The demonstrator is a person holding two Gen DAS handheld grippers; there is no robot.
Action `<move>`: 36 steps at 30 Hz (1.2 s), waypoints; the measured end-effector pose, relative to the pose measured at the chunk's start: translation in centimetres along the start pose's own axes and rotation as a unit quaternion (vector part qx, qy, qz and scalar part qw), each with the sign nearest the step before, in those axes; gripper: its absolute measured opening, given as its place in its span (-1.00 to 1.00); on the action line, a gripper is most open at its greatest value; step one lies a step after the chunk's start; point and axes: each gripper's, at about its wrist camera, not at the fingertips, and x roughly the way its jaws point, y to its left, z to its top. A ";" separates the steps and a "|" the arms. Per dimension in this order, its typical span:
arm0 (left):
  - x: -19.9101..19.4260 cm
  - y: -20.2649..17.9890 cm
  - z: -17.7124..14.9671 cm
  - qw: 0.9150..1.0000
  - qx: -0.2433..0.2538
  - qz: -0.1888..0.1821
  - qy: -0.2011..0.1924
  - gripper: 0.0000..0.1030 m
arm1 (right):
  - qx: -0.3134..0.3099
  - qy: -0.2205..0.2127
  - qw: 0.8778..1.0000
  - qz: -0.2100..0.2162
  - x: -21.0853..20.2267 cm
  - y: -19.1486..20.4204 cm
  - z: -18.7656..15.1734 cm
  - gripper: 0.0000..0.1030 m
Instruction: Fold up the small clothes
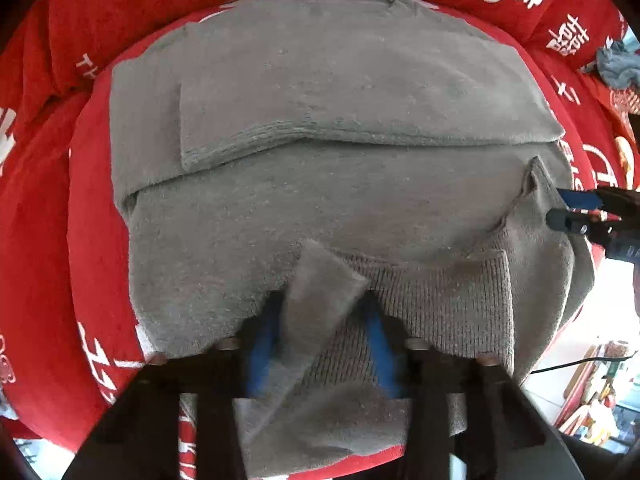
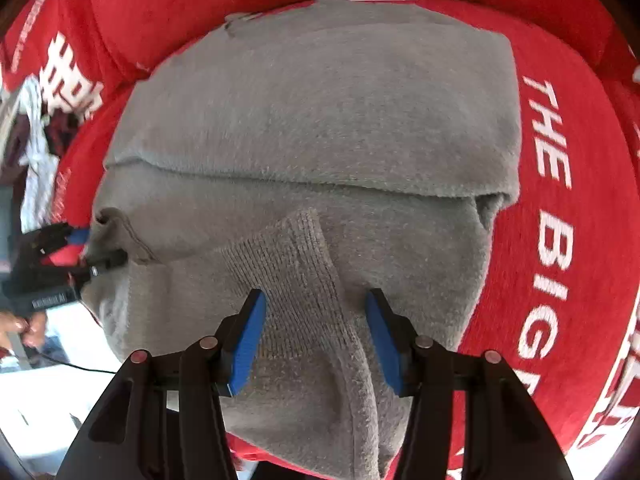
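Observation:
A grey fleece sweater (image 1: 320, 92) lies partly folded on a red cushion, with a sleeve folded across its middle; it also shows in the right wrist view (image 2: 312, 112). My left gripper (image 1: 322, 320) has a raised fold of the sweater's hem standing between its blue pads, and the jaws stand apart. It also shows at the left of the right wrist view (image 2: 102, 246), at the sweater's edge. My right gripper (image 2: 316, 336) is open, with the ribbed hem (image 2: 304, 280) running loose between the pads. It shows in the left wrist view (image 1: 560, 206) at the sweater's right edge.
The red cushion (image 2: 560, 208) carries white lettering and raised red padding (image 1: 120, 4) behind it. A blue-grey cloth (image 1: 616, 66) lies at the far right. A pale floor and a black cable (image 2: 80, 366) lie below the cushion's edge.

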 end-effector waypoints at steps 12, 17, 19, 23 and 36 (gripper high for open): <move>-7.9 3.4 0.6 0.995 -0.035 -0.052 -0.074 -0.86 | -0.053 -0.083 0.986 -0.137 -5.7 6.2 0.4 -0.89; -12.5 6.1 4.8 0.986 -0.056 -0.055 -0.150 -0.86 | -0.053 -0.154 0.973 -0.161 -11.0 5.5 4.5 -0.89; -13.3 6.9 6.7 0.982 -0.059 -0.050 -0.174 -0.86 | -0.062 -0.173 0.969 -0.167 -12.1 4.8 6.5 -0.89; -12.5 8.2 12.0 0.975 -0.070 -0.026 -0.209 -0.86 | -0.078 -0.189 0.963 -0.175 -10.7 4.1 11.6 -0.89; 1.5 10.9 19.5 0.982 -0.115 0.050 -0.140 -0.85 | 0.063 -0.111 0.987 -0.099 2.6 -4.6 18.7 -0.89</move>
